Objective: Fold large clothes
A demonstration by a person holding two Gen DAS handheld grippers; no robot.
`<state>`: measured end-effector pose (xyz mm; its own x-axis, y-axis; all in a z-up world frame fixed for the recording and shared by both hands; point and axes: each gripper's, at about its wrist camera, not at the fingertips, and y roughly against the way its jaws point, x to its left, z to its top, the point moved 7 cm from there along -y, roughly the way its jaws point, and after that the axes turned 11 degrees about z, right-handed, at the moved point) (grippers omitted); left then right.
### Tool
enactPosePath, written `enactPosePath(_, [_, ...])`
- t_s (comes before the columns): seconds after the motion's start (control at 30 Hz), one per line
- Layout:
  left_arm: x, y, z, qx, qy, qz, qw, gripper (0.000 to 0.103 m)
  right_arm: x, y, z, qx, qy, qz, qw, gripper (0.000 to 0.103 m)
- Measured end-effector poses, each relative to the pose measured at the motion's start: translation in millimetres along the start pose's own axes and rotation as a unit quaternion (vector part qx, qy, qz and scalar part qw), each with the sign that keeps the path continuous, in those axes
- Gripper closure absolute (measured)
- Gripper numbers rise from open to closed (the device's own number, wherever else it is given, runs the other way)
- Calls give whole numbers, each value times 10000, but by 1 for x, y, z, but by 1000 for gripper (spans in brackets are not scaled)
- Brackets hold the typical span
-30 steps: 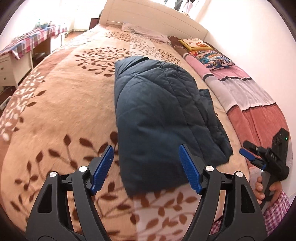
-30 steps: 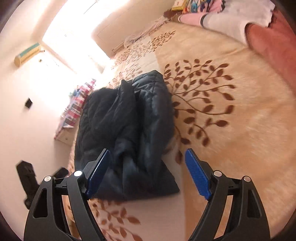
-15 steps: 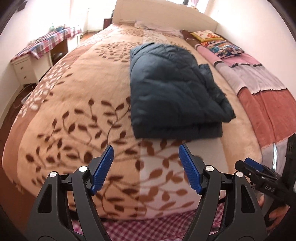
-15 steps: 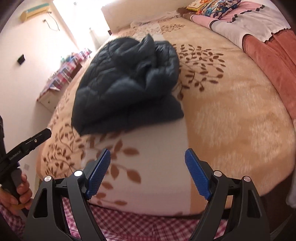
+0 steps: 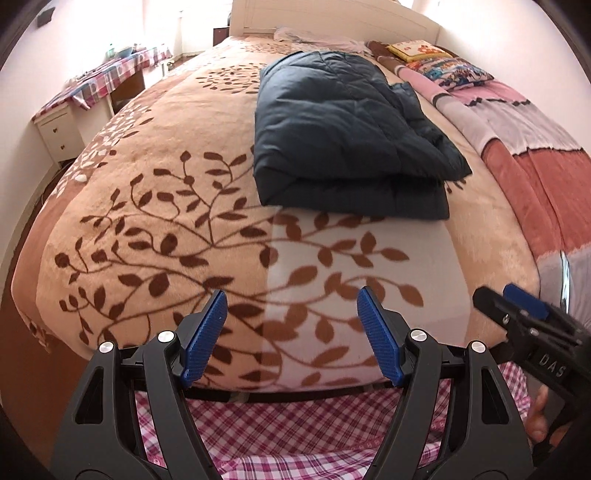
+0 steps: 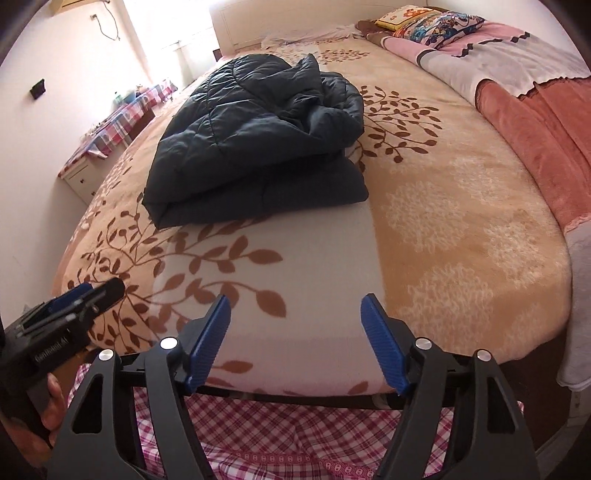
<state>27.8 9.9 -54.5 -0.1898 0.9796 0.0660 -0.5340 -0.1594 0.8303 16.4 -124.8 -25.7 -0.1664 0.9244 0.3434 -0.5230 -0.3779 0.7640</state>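
A dark navy quilted jacket (image 5: 343, 136) lies folded into a thick bundle on the bed, on the tan leaf-patterned blanket (image 5: 155, 229); it also shows in the right wrist view (image 6: 255, 136). My left gripper (image 5: 291, 336) is open and empty, held back over the foot edge of the bed, well short of the jacket. My right gripper (image 6: 295, 339) is open and empty at the same edge. Each gripper shows in the other's view: the right one (image 5: 524, 314) at the right, the left one (image 6: 74, 299) at the left.
A pink and red striped blanket (image 5: 517, 147) and cartoon pillows (image 5: 450, 70) lie along the bed's right side. A white headboard (image 5: 332, 14) is at the far end. A side table with a checked cloth (image 5: 103, 81) stands left. Pink checked fabric (image 5: 295, 424) hangs below the bed edge.
Both grippers have pulled back from the jacket to the foot of the bed. The jacket now lies farther away, folded and untouched.
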Motion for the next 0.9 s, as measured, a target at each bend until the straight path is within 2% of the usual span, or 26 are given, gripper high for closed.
enactPosePath(0.2, [1, 13, -10, -73, -24, 69, 9999, 34, 5, 5, -12, 69, 204, -206, 9996, 34])
enactPosePath(0.43, [4, 23, -19, -83, -30, 46, 10000, 35, 15, 5, -31, 264, 211, -26, 9994, 35])
enactPosePath(0.9, [5, 21, -26, 28, -136, 186, 9997, 36, 17, 7, -36, 316, 87, 93, 9994, 35])
